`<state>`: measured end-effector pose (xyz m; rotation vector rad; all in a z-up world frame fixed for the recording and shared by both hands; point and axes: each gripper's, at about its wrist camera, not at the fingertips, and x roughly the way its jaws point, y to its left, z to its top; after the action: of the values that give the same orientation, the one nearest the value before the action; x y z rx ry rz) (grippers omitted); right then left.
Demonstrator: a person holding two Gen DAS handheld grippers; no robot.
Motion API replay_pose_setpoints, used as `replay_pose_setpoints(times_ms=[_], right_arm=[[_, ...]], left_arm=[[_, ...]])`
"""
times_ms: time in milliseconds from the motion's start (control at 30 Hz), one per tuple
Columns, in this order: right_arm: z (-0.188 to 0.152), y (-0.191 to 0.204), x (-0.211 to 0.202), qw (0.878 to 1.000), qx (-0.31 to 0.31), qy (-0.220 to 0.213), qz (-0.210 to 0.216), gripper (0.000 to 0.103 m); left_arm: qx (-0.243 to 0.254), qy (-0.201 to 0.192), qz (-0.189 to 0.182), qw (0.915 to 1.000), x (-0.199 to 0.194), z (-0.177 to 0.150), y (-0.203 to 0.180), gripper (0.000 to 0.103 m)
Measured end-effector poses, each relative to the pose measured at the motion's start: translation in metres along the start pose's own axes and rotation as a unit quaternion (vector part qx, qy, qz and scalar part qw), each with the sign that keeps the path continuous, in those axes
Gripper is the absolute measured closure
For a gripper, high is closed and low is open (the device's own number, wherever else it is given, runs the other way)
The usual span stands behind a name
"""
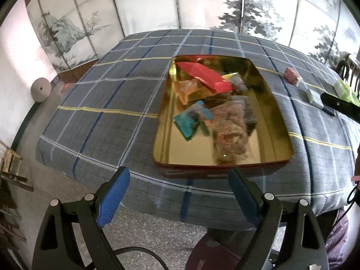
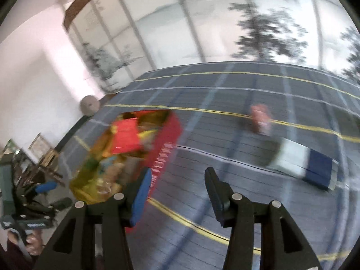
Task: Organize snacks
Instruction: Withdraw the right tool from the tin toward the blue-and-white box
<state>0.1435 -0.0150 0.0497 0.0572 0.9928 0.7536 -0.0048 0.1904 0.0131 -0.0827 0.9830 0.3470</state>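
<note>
Sitting in the middle of the table is a shiny gold tin (image 1: 265, 121) with red sides, and it is holding most of the snacks: a red packet (image 1: 203, 74), an orange bag (image 1: 189, 90), a teal packet (image 1: 187, 121) and a clear bag of brown treats (image 1: 229, 130). Three more snacks are lying outside the tin on the cloth: a small red snack (image 2: 259, 118), a white and blue pack (image 2: 301, 164) and a green pack (image 1: 343, 90). The left gripper (image 1: 178, 184) is hovering low in front of the tin with its blue pads apart and nothing in them. The right gripper (image 2: 177, 189) is also apart and holding nothing, and it is pointing at the cloth between the tin and the loose snacks. Its picture is very blurry, so I think it is moving fast, and a fast grab could miss a snack or knock it farther away. The tin is sitting near the table edge, so a bump could push it off. The table is wearing a gray checked cloth (image 1: 108, 94) with blue and yellow lines. Behind it a painted tree screen (image 1: 202, 2) is standing, and a speckled floor (image 1: 144, 236) is showing below.
</note>
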Motion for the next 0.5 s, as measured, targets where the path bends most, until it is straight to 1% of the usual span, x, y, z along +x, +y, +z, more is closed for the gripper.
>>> replay_pose_setpoints(times_ms=[200, 300, 367, 400, 500], right_arm=[[-0.016, -0.061, -0.029, 0.996, 0.045, -0.024, -0.071, 0.053], [-0.026, -0.084, -0.041, 0.993, 0.047, -0.028, -0.108, 0.052], [-0.031, -0.101, -0.048, 0.99, 0.045, -0.028, -0.131, 0.049], [-0.034, -0.11, -0.051, 0.987, 0.04, -0.027, -0.151, 0.048], [-0.041, -0.133, -0.057, 0.982, 0.04, -0.023, -0.181, 0.047]], left_arm=[[0.028, 0.002, -0.008, 0.9996, -0.006, 0.005, -0.026, 0.016], [0.045, 0.006, -0.015, 0.9989, -0.008, 0.009, -0.042, 0.016], [0.054, 0.012, -0.026, 0.9981, -0.008, 0.013, -0.053, 0.016], [0.058, 0.015, -0.031, 0.9977, -0.009, 0.016, -0.059, 0.016], [0.073, 0.017, -0.039, 0.9964, -0.011, 0.026, -0.08, 0.016]])
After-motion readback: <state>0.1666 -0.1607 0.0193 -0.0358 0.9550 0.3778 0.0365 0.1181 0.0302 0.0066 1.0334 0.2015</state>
